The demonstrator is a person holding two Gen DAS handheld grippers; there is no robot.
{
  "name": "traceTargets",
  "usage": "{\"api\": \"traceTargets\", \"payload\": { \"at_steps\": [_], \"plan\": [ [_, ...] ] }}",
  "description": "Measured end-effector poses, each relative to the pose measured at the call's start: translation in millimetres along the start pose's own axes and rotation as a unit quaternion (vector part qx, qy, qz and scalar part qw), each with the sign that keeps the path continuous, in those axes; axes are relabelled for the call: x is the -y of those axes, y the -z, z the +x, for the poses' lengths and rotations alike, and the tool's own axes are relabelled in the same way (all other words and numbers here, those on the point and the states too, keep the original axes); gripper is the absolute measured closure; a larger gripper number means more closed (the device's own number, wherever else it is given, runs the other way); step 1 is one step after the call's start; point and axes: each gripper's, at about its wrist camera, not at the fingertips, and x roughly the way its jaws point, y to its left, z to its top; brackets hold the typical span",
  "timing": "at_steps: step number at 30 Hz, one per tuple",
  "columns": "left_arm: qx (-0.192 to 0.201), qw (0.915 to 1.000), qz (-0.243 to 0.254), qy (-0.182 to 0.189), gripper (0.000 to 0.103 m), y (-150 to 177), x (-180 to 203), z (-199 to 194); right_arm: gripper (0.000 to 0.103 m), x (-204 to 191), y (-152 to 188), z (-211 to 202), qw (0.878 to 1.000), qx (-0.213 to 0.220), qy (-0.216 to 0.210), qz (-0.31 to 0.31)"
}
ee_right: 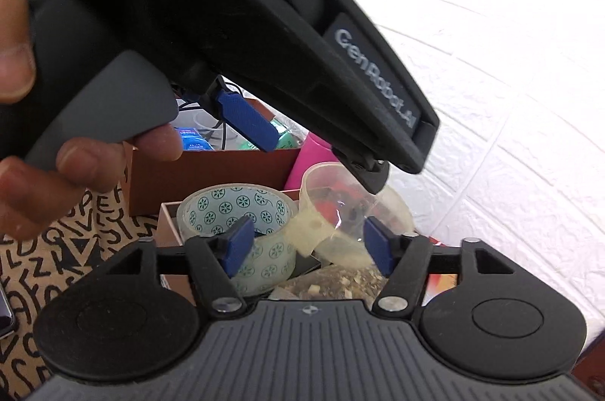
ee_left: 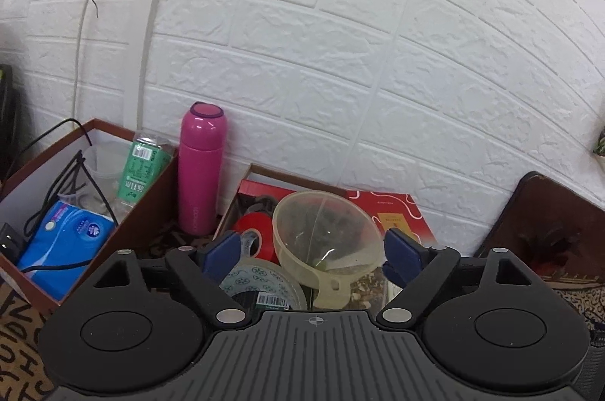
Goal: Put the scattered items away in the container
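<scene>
Funnel point(ee_left: 327, 236) sitting lower centre, already resting in the cardboard box point(ee_left: 242, 191) atop tape roll point(ee_left: 261, 282), between spread, empty left tongs point(ee_left: 312, 255); right tongs point(ee_right: 308, 244) likewise released; next, probably withdrawing upward, seeking remaining strays.

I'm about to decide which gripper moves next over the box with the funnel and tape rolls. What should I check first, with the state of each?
1. Left gripper open, holding nothing: ok.
2. Right gripper open, holding nothing: ok.
3. Funnel inside the container: ok; it sits among the other items, tilted.
4. Patterned tape roll in the container: ok.
5. Grippers clear of each other: not ok; the left one crowds directly above the right one's view.
6. Pink bottle tidied: not ok; it stands outside, between the two boxes.
</scene>
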Motion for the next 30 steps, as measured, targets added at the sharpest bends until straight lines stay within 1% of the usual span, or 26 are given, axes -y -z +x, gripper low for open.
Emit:
{"api": "traceTargets", "payload": {
  "at_steps": [1, 3, 4, 6, 7, 8, 9, 11, 12, 13, 15, 17, 19, 22, 24, 26, 30],
  "plan": [
    [0.005, 1.0000, 0.006, -0.002, 0.007, 2, 2, -6, 0.028, -1, 1, -7, 1.000, 0.003, 0.003, 0.004],
    [0.015, 0.9996, 0.022, -0.011, 0.002, 7, 6, -22, 0.018, -4, 2, -24, 1.000, 0.009, 0.010, 0.016],
    [0.020, 0.9992, 0.030, -0.015, 0.000, 10, 8, -31, 0.016, -5, 3, -33, 1.000, 0.012, 0.016, 0.022],
    [0.030, 0.9984, 0.044, -0.021, 0.000, 17, 13, -50, 0.009, -7, 3, -54, 0.999, 0.009, 0.031, 0.035],
    [0.031, 0.9978, 0.053, -0.025, 0.000, 22, 16, -61, 0.008, -8, 3, -65, 0.998, 0.004, 0.041, 0.045],
    [0.027, 0.9972, 0.063, -0.032, 0.000, 26, 18, -71, 0.005, -7, 3, -76, 0.997, -0.002, 0.049, 0.058],
    [0.020, 0.9964, 0.071, -0.042, 0.000, 31, 21, -79, 0.002, 2, 6, -83, 0.996, -0.008, 0.055, 0.075],
    [0.001, 0.9939, 0.084, -0.071, 0.000, 40, 26, -96, 0.001, 14, 14, -109, 0.991, -0.021, 0.058, 0.117],
    [-0.007, 0.9918, 0.091, -0.090, 0.000, 46, 29, -103, 0.001, 48, 35, -125, 0.988, -0.029, 0.055, 0.140],
    [-0.012, 0.9894, 0.098, -0.106, 0.000, 51, 32, -109, 0.001, 64, 45, -134, 0.985, -0.036, 0.052, 0.161],
    [-0.026, 0.9863, 0.106, -0.124, 0.000, 63, 37, -123, 0.001, 67, 55, -148, 0.979, -0.049, 0.052, 0.191],
    [-0.046, 0.9865, 0.103, -0.119, 0.000, 72, 41, -132, 0.001, 72, 61, -167, 0.976, -0.060, 0.062, 0.200],
    [-0.060, 0.9873, 0.103, -0.106, 0.000, 79, 47, -141, 0.001, 60, 60, -175, 0.976, -0.068, 0.069, 0.194],
    [-0.057, 0.9855, 0.118, -0.107, 0.000, 88, 61, -154, 0.001, 43, 60, -189, 0.979, -0.077, 0.071, 0.177],
    [-0.053, 0.9834, 0.135, -0.109, 0.000, 93, 73, -163, 0.001, 39, 56, -202, 0.979, -0.083, 0.070, 0.174],
    [-0.054, 0.9819, 0.150, -0.103, 0.000, 99, 85, -171, 0.001, 36, 58, -217, 0.977, -0.084, 0.070, 0.181],
    [-0.070, 0.9795, 0.169, -0.084, 0.000, 111, 104, -179, 0.001, 34, 64, -237, 0.974, -0.091, 0.075, 0.195]
  ]
}}
